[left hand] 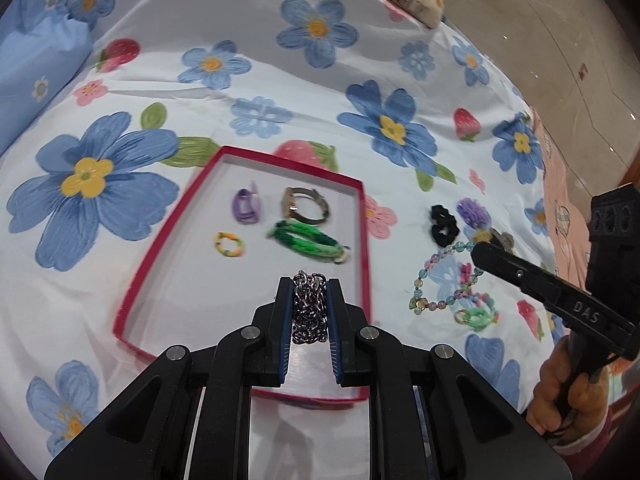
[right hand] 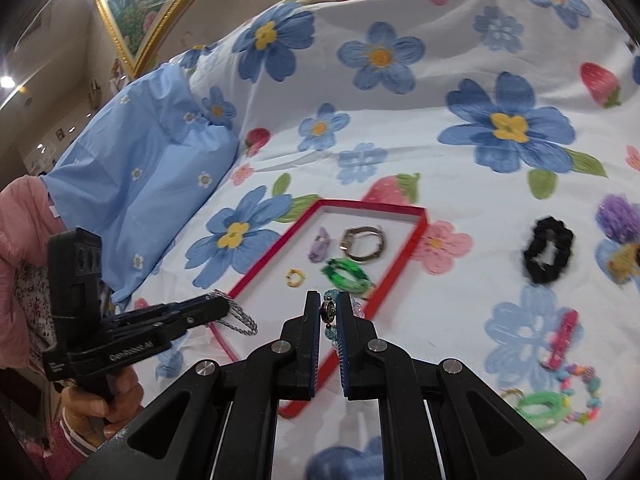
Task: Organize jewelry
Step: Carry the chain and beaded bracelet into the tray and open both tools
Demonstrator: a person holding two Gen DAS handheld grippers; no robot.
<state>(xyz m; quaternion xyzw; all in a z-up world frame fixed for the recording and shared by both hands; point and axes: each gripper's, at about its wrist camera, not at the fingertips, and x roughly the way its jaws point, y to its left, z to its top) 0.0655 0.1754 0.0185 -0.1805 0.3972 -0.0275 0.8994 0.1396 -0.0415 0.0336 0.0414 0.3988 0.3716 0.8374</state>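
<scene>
roughly halfway, judging by how things lie. already inside the red-rimmed tray (left hand: 365,240) on the flowered bedspread (left hand: 280,80): a purple clip (left hand: 246,206) at the far left, a metal-banded watch (left hand: 306,206) beside it on the right, a yellow-green ring (left hand: 229,244) nearer on the left, and a green woven bracelet (left hand: 306,240) nearer on the right. left gripper (left hand: 310,308) clenched on a bunched silver chain (left hand: 309,308), held over the near part of the tray and apparently not yet set down; in the right wrist view the same chain (right hand: 238,318) dangling in loops from those jaws at the tray's near left edge. right gripper (right hand: 329,314) clamped tight on a beaded bracelet (right hand: 330,312), with clear, blue and pink beads showing above and below the pads, poised over the tray's near right rim. still out on the bedspread to the right of the tray: a black scrunchie (right hand: 548,254), a purple knitted piece (right hand: 620,216) with something yellowish beside it, a pink clip (right hand: 564,336), a green hair clip (right hand: 540,406) and a string of mixed coloured beads (right hand: 588,392). left to do, by this reading: release of the chain and the beaded bracelet into the tray, then pickup of the loose pieces on the right, one by one. blur on several items, so finer detail not tellable.
</scene>
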